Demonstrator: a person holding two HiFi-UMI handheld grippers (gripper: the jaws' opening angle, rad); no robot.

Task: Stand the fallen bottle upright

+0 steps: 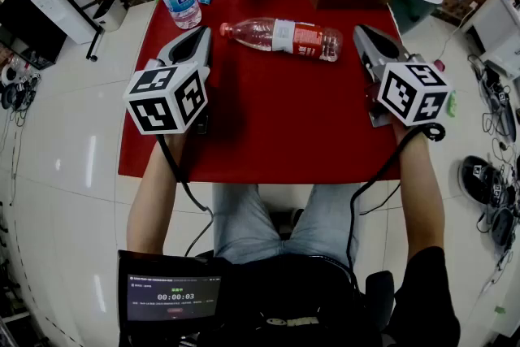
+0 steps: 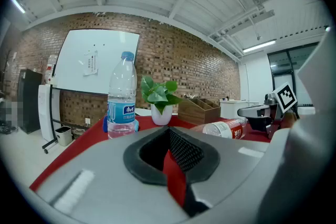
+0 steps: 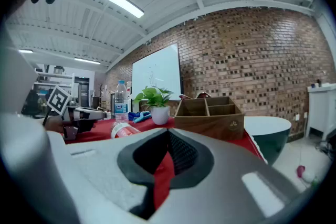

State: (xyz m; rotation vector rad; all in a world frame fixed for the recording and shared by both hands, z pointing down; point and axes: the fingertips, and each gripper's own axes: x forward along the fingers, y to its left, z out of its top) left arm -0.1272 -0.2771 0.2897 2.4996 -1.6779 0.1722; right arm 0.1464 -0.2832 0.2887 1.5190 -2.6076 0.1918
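On the red table (image 1: 268, 126), a red-labelled bottle (image 1: 280, 37) lies on its side, cap pointing left. It sits between the left gripper (image 1: 193, 36) and right gripper (image 1: 366, 35), touching neither. Both grippers' jaws are closed together, holding nothing.

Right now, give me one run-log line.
phase: pre-grasp | fallen bottle: lying on red table, untouched | left gripper: shut, empty | right gripper: shut, empty
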